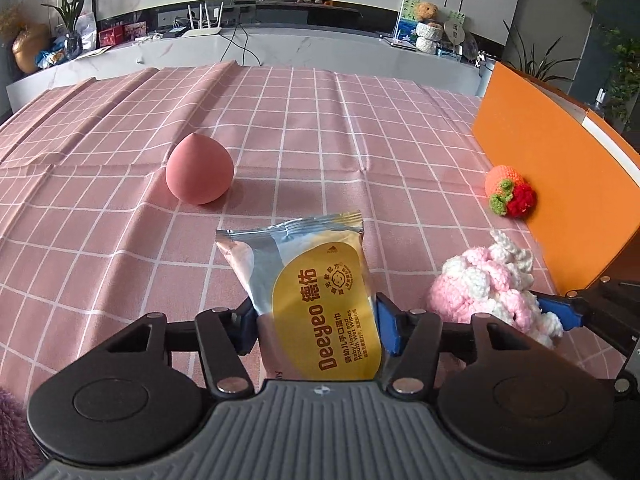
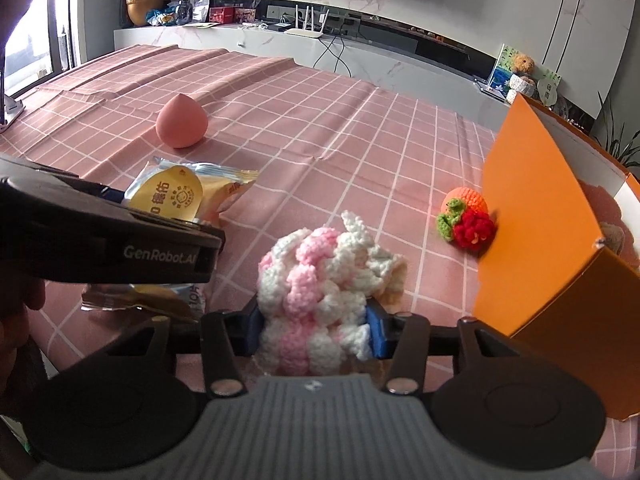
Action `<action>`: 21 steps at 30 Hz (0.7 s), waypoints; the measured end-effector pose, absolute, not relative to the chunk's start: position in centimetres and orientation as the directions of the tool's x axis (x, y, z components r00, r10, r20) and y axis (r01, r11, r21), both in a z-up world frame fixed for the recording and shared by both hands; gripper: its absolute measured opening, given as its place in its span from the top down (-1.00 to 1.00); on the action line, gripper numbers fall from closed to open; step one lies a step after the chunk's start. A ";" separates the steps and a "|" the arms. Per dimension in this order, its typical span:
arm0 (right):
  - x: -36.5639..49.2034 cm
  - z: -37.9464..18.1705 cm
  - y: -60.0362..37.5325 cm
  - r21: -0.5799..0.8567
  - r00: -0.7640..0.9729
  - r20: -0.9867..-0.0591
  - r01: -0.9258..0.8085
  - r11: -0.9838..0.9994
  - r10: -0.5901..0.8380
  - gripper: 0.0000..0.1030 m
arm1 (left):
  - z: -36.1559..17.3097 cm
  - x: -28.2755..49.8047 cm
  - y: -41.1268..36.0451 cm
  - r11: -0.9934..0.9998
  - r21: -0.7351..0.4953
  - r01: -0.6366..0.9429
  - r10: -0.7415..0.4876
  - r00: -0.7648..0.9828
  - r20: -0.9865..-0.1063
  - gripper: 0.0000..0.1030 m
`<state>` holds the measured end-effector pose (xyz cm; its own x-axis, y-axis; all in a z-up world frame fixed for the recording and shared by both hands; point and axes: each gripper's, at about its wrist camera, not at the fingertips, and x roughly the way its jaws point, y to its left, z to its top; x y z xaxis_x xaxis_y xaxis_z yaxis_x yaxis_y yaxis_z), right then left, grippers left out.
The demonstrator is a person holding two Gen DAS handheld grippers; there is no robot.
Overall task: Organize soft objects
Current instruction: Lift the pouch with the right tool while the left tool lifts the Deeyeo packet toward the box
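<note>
A silver and yellow wet wipes pack (image 1: 316, 280) stands tilted on the pink checked tablecloth (image 1: 320, 128), and my left gripper (image 1: 318, 328) is shut on its lower part, blue pads against both edges. To its right, a pink and white crochet piece (image 2: 320, 280) is squeezed between the pads of my right gripper (image 2: 316, 332). The crochet piece (image 1: 492, 284) also shows in the left wrist view, and the wipes pack (image 2: 172, 196) in the right wrist view, behind the left gripper's black body (image 2: 100, 236).
A pink peach-shaped soft toy (image 1: 199, 170) lies further back on the cloth. An orange and red crochet fruit (image 2: 466, 218) rests against an open orange box (image 2: 532, 240) at the right. A purple fluffy thing (image 1: 12, 436) shows at the lower left corner.
</note>
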<state>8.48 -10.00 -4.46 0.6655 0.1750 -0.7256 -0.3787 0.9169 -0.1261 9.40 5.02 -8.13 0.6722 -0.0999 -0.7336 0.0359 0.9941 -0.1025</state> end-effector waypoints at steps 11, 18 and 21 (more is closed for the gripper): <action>6.5 0.6 -12.5 -0.094 0.737 -0.646 -0.333 0.938 0.197 0.14 | -2.6 7.1 4.0 0.983 -0.104 0.153 -0.184 0.752 -0.634 -0.24; 5.7 5.9 -16.2 -0.086 0.800 -0.568 -0.294 0.952 0.195 0.14 | 1.9 7.7 1.4 0.960 -0.090 0.266 -0.269 0.774 -0.574 -0.25; 6.1 7.7 -18.9 -0.069 0.808 -0.561 -0.263 0.962 0.181 0.14 | 3.5 8.9 -0.3 0.939 -0.085 0.335 -0.323 0.766 -0.556 -0.24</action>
<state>6.06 -18.88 7.67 0.8080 0.1808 -0.5608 -0.2635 0.9622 -0.0693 8.89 -0.35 3.50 0.7657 -0.3233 -0.5561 0.3345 0.9385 -0.0851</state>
